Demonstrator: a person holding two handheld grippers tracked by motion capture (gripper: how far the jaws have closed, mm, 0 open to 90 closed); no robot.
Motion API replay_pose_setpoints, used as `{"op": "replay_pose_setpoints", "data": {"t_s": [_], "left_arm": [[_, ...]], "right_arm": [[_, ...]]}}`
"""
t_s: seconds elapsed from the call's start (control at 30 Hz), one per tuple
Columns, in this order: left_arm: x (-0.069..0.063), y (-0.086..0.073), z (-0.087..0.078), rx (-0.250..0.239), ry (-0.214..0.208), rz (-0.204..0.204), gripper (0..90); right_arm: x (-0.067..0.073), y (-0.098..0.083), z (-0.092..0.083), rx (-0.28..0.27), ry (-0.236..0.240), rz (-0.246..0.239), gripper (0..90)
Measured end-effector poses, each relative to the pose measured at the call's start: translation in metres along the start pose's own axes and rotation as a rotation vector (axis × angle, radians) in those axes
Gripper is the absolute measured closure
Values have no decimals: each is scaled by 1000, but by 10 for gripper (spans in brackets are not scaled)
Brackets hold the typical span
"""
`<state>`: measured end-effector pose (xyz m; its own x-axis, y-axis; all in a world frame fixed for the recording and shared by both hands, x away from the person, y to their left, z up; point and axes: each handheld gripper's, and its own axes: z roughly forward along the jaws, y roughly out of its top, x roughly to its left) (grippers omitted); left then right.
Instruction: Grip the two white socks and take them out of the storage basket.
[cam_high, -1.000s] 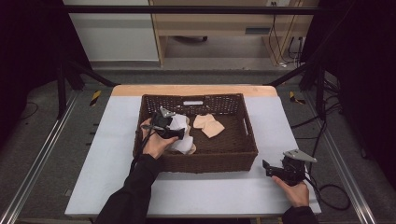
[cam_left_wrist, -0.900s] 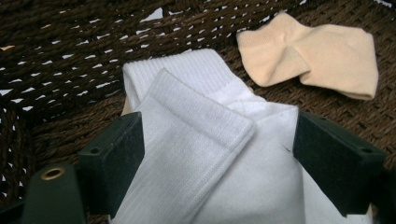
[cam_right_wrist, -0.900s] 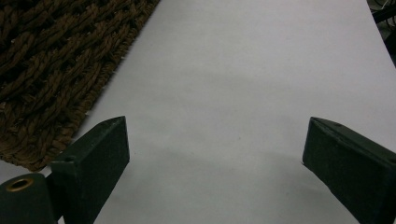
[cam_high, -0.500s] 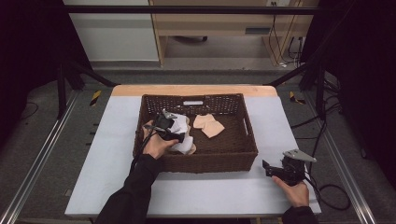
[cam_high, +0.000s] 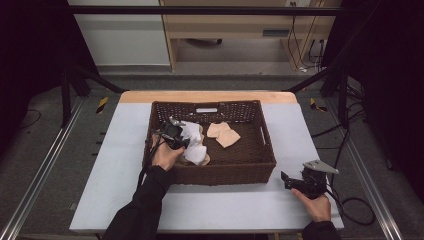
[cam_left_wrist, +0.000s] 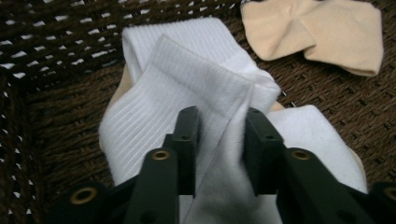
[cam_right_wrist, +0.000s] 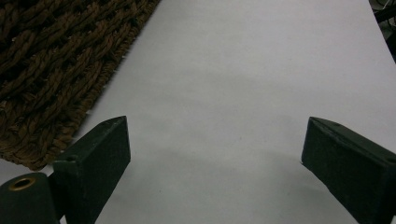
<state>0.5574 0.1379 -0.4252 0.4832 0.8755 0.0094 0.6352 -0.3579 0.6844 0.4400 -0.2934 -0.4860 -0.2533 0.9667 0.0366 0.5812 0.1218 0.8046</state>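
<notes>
High view: left gripper (cam_high: 186, 142) is inside the basket (cam_high: 267, 150), at its left end, down on the white sock (cam_high: 196, 149). Beige socks (cam_high: 224, 134) lie loose mid-basket. Right gripper (cam_high: 287, 181) sits on the tabletop (cam_high: 125, 145) off the basket's near-right corner, idle.

Left gripper view: the jaws have just been closing and now pinch a raised fold of the white sock (cam_left_wrist: 187, 88) between the pads. Grip looks made, near the sock's edge.

Right gripper view: jaws wide apart, nothing between them, bare tabletop (cam_right_wrist: 243, 84) below, basket (cam_right_wrist: 51, 65) corner at left.

Step, my read: pick just completed. Next: lift straight up, clear the basket rim, watch that the beige layer under the sock doesn't drag along.
</notes>
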Motion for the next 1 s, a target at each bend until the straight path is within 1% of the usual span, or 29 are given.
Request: {"op": "replay_pose_setpoints", "data": {"t_s": [0.03, 0.1, 0.17, 0.2, 0.23, 0.27, 0.3, 0.33, 0.4, 0.5, 0.63, 0.67, 0.77, 0.9, 1.0], "left_arm": [[0, 0, -1, -15, 0, -5, 733], [1, 1, -5, -26, 0, -11, 770], [2, 2, -8, -57, -12, -34, 793], [3, 3, -10, -65, -14, -38, 798], [3, 3, -12, -83, -20, -41, 804], [3, 3, -13, -96, -23, -40, 807], [3, 4, -15, -123, -31, -43, 809], [3, 5, -17, -136, -35, -42, 810], [2, 7, -21, -178, -44, -46, 813], [0, 8, -26, -229, -53, -36, 813], [-1, 12, -35, -294, -66, -33, 814], [-2, 13, -38, -312, -72, -41, 814], [-3, 18, -47, -341, -83, -32, 814], [-3, 22, -60, -386, -109, -47, 814], [-1, 24, -72, -426, -129, -59, 814]], "right_arm": [[0, 0, 0, 0, 1, 0, 82], [0, 0, 0, 1, 1, 1, 82], [0, 0, 0, 1, 1, 0, 82], [0, 0, 0, 1, 1, 0, 82], [0, 0, 0, 1, 1, -1, 82], [0, 0, 0, 1, 1, -1, 82], [0, 0, 0, 1, 0, -1, 83], [0, 0, 0, 1, 0, 1, 82], [0, 0, 0, 6, 4, 5, 83], [0, 0, 0, 4, 2, 4, 84], [0, 0, 0, 4, 1, 2, 84], [0, 0, 0, 2, 1, 0, 84], [0, 0, 0, 2, 1, 2, 83], [0, 0, 0, 0, 1, 2, 83], [0, 0, 0, -3, 0, 3, 83]]}}
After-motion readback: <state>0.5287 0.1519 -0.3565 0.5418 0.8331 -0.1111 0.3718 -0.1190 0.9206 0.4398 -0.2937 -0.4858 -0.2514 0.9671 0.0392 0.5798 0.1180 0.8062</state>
